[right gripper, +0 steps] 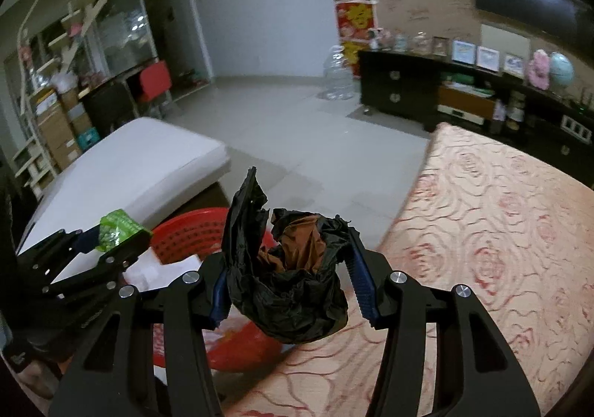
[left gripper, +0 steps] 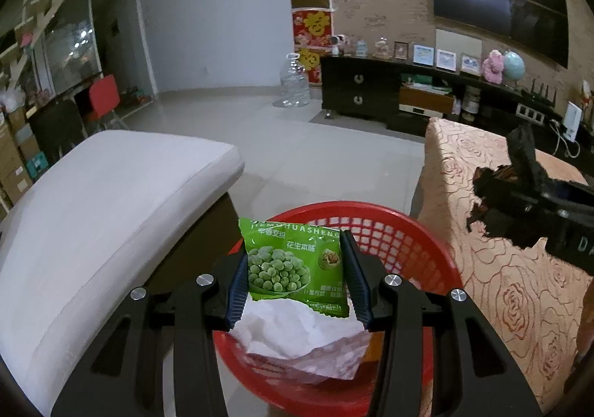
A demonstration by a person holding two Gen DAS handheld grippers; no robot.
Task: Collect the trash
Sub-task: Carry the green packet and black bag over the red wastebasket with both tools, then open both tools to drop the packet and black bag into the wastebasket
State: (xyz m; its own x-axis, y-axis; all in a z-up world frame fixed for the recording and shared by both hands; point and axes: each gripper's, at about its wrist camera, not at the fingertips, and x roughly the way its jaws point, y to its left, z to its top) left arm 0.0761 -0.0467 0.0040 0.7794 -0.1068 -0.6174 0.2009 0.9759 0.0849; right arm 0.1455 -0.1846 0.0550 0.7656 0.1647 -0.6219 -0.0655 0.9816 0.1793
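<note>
My left gripper [left gripper: 295, 268] is shut on a green snack packet [left gripper: 295, 264] and holds it above a red mesh basket [left gripper: 415, 231] with crumpled white paper [left gripper: 300, 335] in it. My right gripper [right gripper: 289, 268] is shut on a crumpled black plastic bag [right gripper: 289, 290] with a brown inside, held over the edge of the rose-patterned tablecloth [right gripper: 482, 231], just right of the basket [right gripper: 193, 231]. The right gripper with the bag [left gripper: 512, 194] shows at the right of the left wrist view. The left gripper with the packet [right gripper: 115, 231] shows at the left of the right wrist view.
A white cushioned seat [left gripper: 104, 201] stands left of the basket. A tiled floor [left gripper: 315, 142] stretches ahead to a dark TV cabinet [left gripper: 371, 90] with frames and toys. A large empty water bottle [left gripper: 293, 82] stands on the floor. Shelves and boxes [right gripper: 55, 120] fill the far left.
</note>
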